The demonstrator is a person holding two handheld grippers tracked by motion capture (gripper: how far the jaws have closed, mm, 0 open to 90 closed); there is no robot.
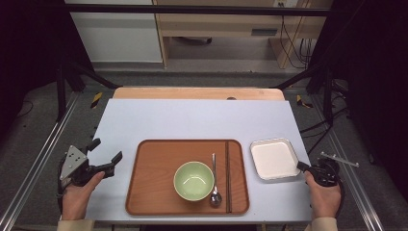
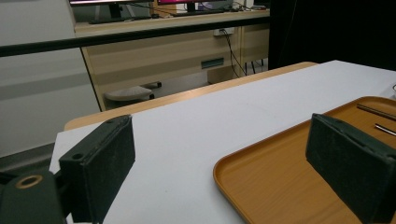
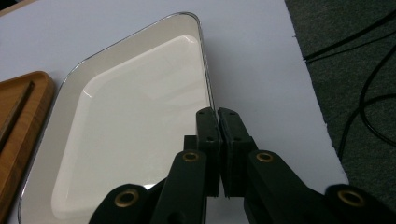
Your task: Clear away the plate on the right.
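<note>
At the lower right of the high view, the right gripper (image 1: 302, 166) is clenched over the near right rim of the shallow white square dish with a metal edge (image 1: 275, 159), its jaws pressed together with nothing visibly between them. At the lower left, the left gripper (image 1: 105, 155) is released, jaws wide apart, just left of the brown wooden tray (image 1: 149, 183). The tray lies on the white table (image 1: 192, 120) and carries a pale green bowl (image 1: 193, 180), a metal spoon (image 1: 215, 185) and dark chopsticks (image 1: 227, 175).

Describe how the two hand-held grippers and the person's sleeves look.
Both are black. The left hand-held gripper carries a grey three-cornered plate on top; its jaws are flat rectangular blocks with rough dark pads. The right hand-held gripper has brass-coloured rivets along its linkage. Light beige sleeves show at both wrists.
</note>
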